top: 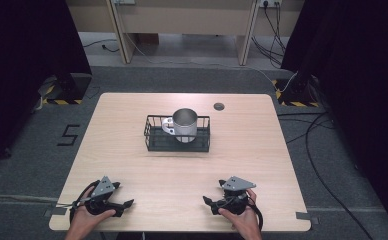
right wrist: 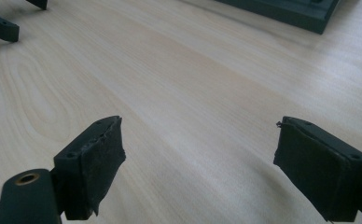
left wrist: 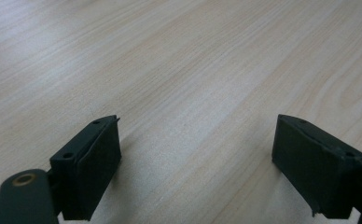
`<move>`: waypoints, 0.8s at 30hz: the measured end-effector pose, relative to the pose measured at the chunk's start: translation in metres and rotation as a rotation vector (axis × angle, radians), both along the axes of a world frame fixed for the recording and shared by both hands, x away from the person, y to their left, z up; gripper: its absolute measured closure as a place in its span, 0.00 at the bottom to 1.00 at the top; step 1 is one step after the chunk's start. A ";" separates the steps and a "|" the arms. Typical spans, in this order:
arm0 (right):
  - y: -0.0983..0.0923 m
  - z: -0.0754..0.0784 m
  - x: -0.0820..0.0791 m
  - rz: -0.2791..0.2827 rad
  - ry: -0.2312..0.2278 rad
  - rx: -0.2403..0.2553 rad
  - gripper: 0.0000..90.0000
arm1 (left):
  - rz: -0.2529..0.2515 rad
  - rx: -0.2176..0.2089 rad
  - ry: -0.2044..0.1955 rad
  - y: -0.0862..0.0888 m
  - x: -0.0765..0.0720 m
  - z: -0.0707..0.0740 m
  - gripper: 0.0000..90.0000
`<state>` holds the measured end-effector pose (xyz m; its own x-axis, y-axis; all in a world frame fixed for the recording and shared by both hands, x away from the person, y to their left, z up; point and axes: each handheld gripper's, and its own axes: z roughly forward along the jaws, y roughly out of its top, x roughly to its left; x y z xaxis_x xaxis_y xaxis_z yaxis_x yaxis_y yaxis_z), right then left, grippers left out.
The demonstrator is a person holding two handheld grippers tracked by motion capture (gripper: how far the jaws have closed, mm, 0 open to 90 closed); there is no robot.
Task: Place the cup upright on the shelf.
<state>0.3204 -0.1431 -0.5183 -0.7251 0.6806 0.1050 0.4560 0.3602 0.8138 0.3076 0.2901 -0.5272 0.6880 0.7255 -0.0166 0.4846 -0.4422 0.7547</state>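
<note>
The person is resting both hands on the near edge of the desk point(top: 182, 170), so the work seems to be at its very start, with no reach begun. The left tongs point(top: 124, 204) and the right tongs point(top: 208, 201) are lying low, pointing inward toward each other, each with its jaws standing wide apart and nothing between them. The metal cup point(top: 185, 124) is standing upright inside the wire basket point(top: 177, 145), well apart from both hands. Next, one hand probably needs lifting and carrying forward to the cup.
</note>
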 end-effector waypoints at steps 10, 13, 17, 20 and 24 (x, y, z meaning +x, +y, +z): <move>0.002 -0.003 -0.002 -0.011 0.064 -0.107 0.16 | 0.000 0.000 0.000 0.000 0.000 0.000 0.16; 0.005 -0.004 -0.003 0.014 0.049 -0.145 0.12 | 0.000 0.001 0.000 0.000 0.000 0.000 0.16; 0.010 -0.005 -0.004 0.028 0.041 -0.208 0.01 | 0.000 0.000 0.000 0.000 0.000 0.000 0.16; 0.010 -0.005 -0.003 0.034 0.041 -0.213 0.00 | -0.001 0.002 0.000 0.000 0.000 0.000 0.16; 0.010 -0.005 -0.003 0.036 0.040 -0.213 0.00 | 0.000 0.000 0.000 0.000 0.000 0.000 0.16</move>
